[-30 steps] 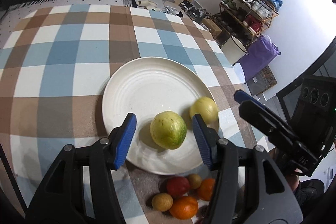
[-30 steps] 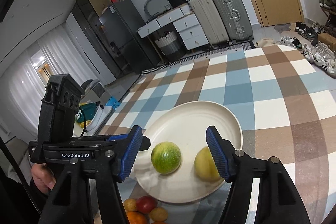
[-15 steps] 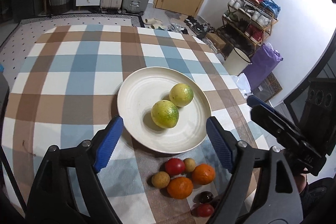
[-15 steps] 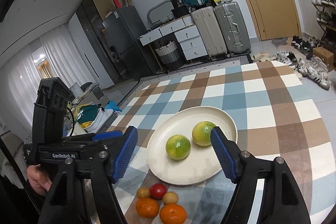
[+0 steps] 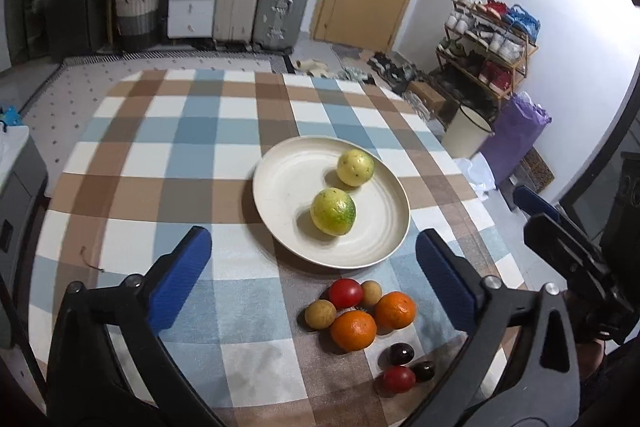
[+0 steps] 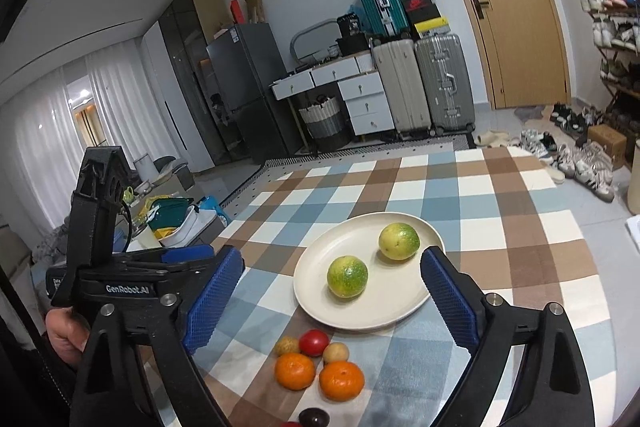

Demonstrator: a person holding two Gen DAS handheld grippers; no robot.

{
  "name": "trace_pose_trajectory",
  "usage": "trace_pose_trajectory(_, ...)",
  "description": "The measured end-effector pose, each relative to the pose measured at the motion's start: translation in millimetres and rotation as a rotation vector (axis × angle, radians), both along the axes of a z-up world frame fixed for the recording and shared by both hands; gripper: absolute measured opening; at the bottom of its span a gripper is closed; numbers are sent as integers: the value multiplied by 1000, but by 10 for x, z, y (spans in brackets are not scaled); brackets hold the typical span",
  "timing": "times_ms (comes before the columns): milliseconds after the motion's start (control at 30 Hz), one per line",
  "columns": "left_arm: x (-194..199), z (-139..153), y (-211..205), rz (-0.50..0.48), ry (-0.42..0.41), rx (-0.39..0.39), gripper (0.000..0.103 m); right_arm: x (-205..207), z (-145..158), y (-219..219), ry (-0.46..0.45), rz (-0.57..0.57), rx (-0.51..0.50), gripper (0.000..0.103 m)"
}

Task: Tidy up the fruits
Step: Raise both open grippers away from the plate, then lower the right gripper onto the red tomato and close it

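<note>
A white plate (image 5: pixel 288 179) on the checked tablecloth holds two yellow-green fruits (image 5: pixel 333 211) (image 5: pixel 355 167); the plate also shows in the right wrist view (image 6: pixel 320 283). In front of the plate lies a cluster: two oranges (image 5: pixel 353 330) (image 5: pixel 395 309), a red fruit (image 5: pixel 345 293), two small tan fruits (image 5: pixel 320 314) and darker small fruits (image 5: pixel 401 353). My left gripper (image 5: pixel 312 287) is open and empty, above the table near the cluster. My right gripper (image 6: pixel 332 299) is open and empty, hovering over the plate's near edge. Oranges (image 6: pixel 295 371) lie below it.
The table (image 5: pixel 160 163) has a blue, brown and white checked cloth. The right gripper's body (image 5: pixel 576 259) shows at the right of the left wrist view; the left one (image 6: pixel 120 275) shows at the left of the right wrist view. Suitcases, drawers and a shoe rack stand beyond.
Both grippers have opened wide and pulled back and up from the plate. The two yellow-green fruits stay on the plate. The fruit cluster has come fully into view.
</note>
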State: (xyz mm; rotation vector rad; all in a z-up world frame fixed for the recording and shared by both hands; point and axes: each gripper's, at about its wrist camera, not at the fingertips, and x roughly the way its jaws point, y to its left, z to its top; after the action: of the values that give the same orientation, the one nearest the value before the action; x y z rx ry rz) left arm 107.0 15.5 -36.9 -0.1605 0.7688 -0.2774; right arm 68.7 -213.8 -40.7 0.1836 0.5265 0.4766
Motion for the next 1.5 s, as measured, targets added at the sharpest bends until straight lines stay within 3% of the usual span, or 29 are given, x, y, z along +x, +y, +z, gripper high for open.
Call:
trace_pose_trajectory(200,-213,22,51,23,-22,8,102,-228,30,7,-28,-12,-24,98)
trace_pose_trajectory(700,-715,-224,115,27,0,6,102,-683,-136,51,-16,-8,-96,99)
trace_pose_trajectory(1000,-925,-385,134,23,18,17,102,-813,-434,127,65,30,-79,99)
trace_pose_trajectory(1500,-1013,-684,241,37,69,10,102,-915,-838,423,139,101,-159,98)
